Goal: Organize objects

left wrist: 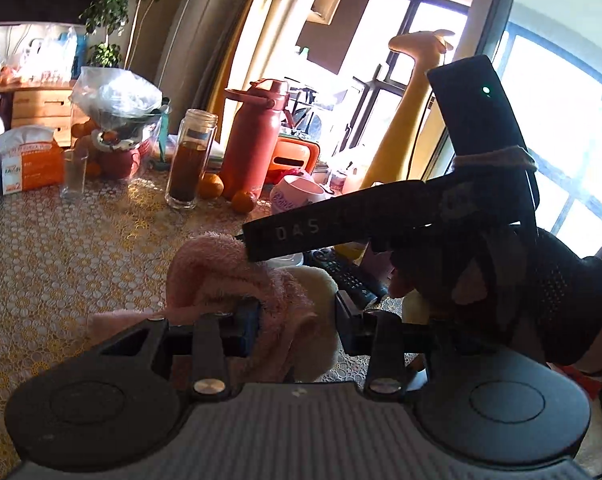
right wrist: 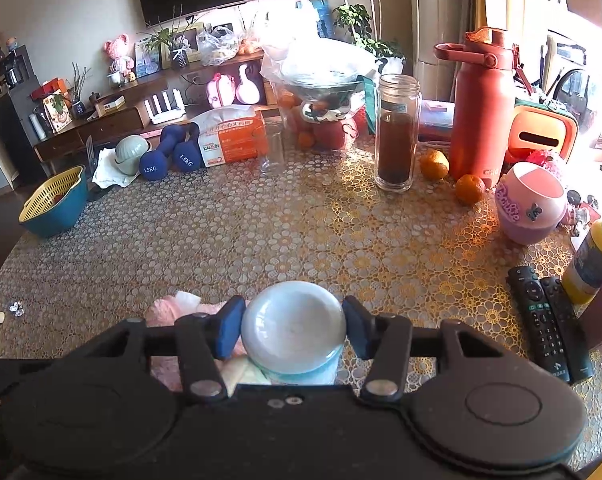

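Nearest: right gripper (right wrist: 295,330) clamped on a pale blue bottle (right wrist: 295,332), steadied low over the lace-covered table (right wrist: 261,232). Beside it, left gripper (left wrist: 297,320) pinching a pink towel (left wrist: 229,276), lifted clear, seemingly for wiping or folding. Remotes (right wrist: 549,320) lying nearby.
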Available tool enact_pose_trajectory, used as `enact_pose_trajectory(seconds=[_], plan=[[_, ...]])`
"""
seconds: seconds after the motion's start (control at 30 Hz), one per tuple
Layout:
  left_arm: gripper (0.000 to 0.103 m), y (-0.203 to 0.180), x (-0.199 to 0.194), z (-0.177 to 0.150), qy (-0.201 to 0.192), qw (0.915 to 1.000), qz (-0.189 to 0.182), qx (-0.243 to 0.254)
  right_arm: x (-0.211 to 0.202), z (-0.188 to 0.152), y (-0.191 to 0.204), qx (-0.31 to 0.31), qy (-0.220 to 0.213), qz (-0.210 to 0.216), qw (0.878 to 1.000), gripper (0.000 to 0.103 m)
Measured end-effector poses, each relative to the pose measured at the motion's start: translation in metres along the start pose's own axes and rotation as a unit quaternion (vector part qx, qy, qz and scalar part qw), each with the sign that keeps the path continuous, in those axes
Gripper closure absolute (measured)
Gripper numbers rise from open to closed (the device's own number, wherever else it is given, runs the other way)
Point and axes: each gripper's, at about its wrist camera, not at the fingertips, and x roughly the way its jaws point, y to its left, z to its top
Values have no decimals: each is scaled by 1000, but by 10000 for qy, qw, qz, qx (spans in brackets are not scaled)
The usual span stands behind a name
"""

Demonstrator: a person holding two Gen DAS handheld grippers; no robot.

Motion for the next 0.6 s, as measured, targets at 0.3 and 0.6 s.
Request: enact_pose_trajectory(seconds=[0.3,0.6], plan=[[65,6,29,-17,410,9988,245,-50,0,-1,1,-24,-23,13,10000,51],[66,55,56,-36,806,9930,529,-687,-3,-5,5,-215,-74,52,9997,51]])
